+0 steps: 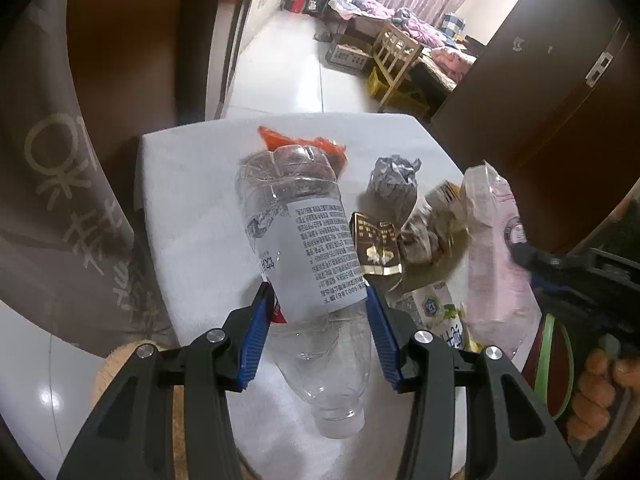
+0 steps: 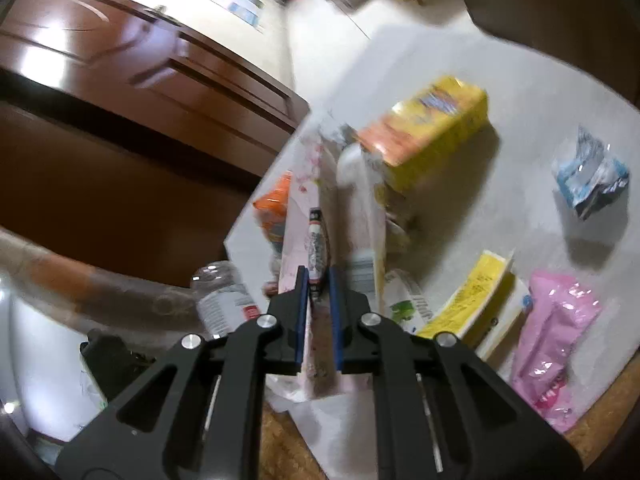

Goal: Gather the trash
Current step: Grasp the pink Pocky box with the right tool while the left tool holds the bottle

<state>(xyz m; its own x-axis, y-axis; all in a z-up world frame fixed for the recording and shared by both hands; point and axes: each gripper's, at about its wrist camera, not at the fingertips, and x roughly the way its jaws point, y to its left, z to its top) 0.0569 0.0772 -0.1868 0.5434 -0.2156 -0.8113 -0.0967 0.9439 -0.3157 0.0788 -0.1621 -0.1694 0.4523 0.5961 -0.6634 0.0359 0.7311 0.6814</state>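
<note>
In the left wrist view, your left gripper (image 1: pixel 316 312) pinches a clear plastic bottle with a white label (image 1: pixel 304 248), its neck pointing toward you, above the white-covered tabletop (image 1: pixel 192 208). A crumpled grey wrapper (image 1: pixel 390 184) lies beyond.

In the right wrist view, your right gripper (image 2: pixel 319 280) has its jaws pressed onto a pale pink plastic package (image 2: pixel 308 216). A yellow carton (image 2: pixel 436 120) lies behind it.

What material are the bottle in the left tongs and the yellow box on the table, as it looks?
Bottle: clear thin plastic, glossy; you see through it, and it has a white paper-like label. Yellow box: probably printed cardboard, slightly shiny; flat faces with sharp folded edges, though the picture is blurred.
</note>
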